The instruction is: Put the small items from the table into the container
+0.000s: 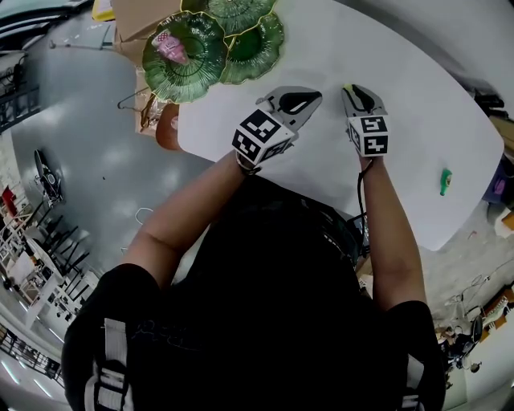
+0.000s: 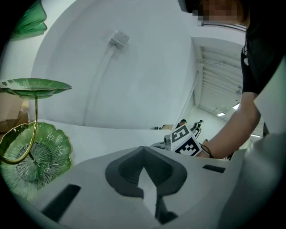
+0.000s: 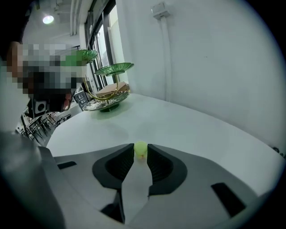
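My right gripper (image 3: 140,146) points down at the white table (image 1: 401,64), its jaw tips closed on a small round yellow-green item (image 3: 140,150). From the head view the same item (image 1: 350,87) shows at the tip of the right gripper (image 1: 352,90). To its left, the left gripper (image 1: 316,96) hovers over the table with its jaws shut and nothing in them (image 2: 143,149). The container, a green glass tiered dish (image 1: 201,76), stands at the table's far left corner and holds a pink item (image 1: 171,48). Another small green item (image 1: 444,181) lies on the table at the right.
The dish's lower bowl (image 2: 44,152) and an upper tier (image 2: 35,87) are left of the left gripper; the dish (image 3: 109,100) stands far beyond the right one. A cardboard box (image 1: 136,16) and a brown stool (image 1: 167,128) sit off the table's left edge. A white wall runs behind the table.
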